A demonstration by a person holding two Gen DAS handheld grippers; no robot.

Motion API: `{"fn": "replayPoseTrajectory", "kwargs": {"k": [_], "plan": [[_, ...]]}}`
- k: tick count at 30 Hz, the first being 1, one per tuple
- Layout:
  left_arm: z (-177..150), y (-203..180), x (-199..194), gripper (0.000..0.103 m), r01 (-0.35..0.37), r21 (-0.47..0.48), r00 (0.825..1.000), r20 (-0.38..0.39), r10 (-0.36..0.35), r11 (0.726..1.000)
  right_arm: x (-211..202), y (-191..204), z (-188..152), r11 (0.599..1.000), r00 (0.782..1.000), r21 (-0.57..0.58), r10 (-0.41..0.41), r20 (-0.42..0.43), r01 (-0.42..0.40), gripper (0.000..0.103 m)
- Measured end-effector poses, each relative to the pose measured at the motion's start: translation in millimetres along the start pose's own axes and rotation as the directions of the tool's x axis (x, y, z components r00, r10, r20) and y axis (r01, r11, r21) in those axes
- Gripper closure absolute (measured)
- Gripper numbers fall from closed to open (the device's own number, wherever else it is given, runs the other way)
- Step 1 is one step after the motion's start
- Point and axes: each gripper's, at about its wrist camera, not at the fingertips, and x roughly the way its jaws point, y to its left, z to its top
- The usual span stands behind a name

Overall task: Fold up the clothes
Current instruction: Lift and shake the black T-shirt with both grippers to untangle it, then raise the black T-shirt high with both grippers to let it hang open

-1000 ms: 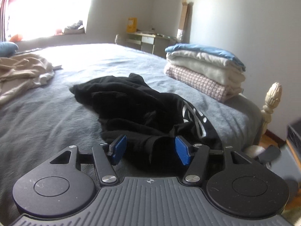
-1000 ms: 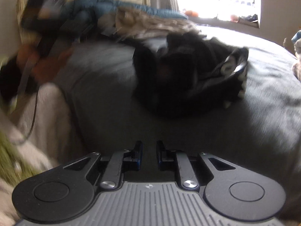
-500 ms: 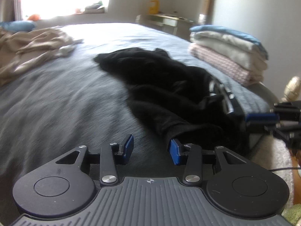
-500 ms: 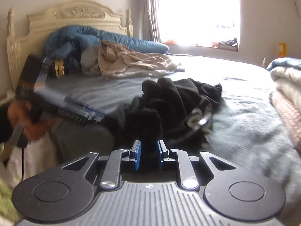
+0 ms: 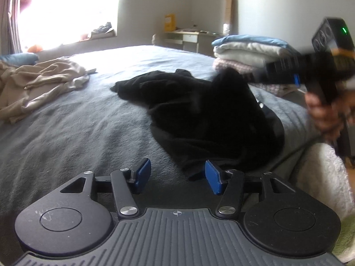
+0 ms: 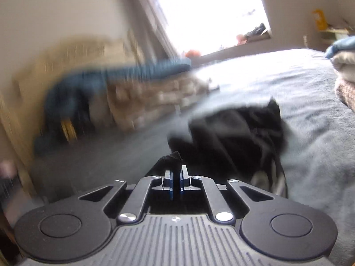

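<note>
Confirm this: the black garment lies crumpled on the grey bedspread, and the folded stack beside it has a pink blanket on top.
Not quite. The black garment does lie crumpled on the grey bedspread, but the folded stack has a blue piece on top; the pinkish knit sits at the bottom. The left wrist view shows it.

Your two handheld grippers: black bodies, blue pads.
Your left gripper (image 5: 176,175) shows ribbed grey housing and silver screws; your right gripper (image 6: 175,182) matches.
</note>
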Motion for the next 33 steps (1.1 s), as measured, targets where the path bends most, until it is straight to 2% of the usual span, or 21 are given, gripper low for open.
{"fn": "replayPoseTrajectory", "kwargs": {"k": [3, 6, 8, 11, 18, 23, 26, 30, 33], "plan": [[1, -3, 7, 0.047, 0.024, 0.008, 1.000, -0.005, -0.024, 1.000, -8, -14, 13, 0.990, 0.994, 0.137, 0.023, 0.103, -0.037, 0.097], [2, -6, 13, 0.047, 0.035, 0.014, 0.999, -0.009, -0.035, 0.999, -6, -35, 25, 0.968, 0.989, 0.243, 0.031, 0.141, -0.065, 0.097], [3, -7, 14, 0.047, 0.034, 0.014, 0.999, -0.008, -0.034, 0.999, -1, -41, 33, 0.965, 0.989, 0.255, 0.031, 0.147, -0.068, 0.097], [6, -7, 12, 0.047, 0.032, 0.011, 0.999, -0.001, -0.032, 0.999, 5, -52, 37, 0.961, 0.988, 0.274, -0.014, 0.156, -0.029, 0.097], [10, -6, 13, 0.046, 0.026, 0.007, 1.000, 0.008, -0.026, 1.000, -7, -89, 26, 0.916, 0.981, 0.402, -0.080, 0.176, 0.002, 0.097], [15, -19, 24, 0.045, 0.033, 0.141, 0.999, 0.035, -0.039, 0.989, -13, -97, 21, 0.905, 0.983, 0.426, -0.081, 0.164, 0.004, 0.097], [16, -27, 37, 0.043, 0.008, 0.258, 0.999, 0.028, -0.016, 0.966, -12, -97, 25, 0.909, 0.985, 0.418, -0.077, 0.156, 0.005, 0.097], [13, -37, 47, 0.042, -0.032, 0.443, 0.999, 0.047, 0.012, 0.896, -7, -92, 36, 0.920, 0.988, 0.392, -0.069, 0.140, 0.009, 0.097], [13, -37, 54, 0.039, -0.027, 0.516, 0.999, 0.053, 0.000, 0.856, 0, -92, 40, 0.926, 0.991, 0.378, -0.063, 0.119, 0.014, 0.097]]}}
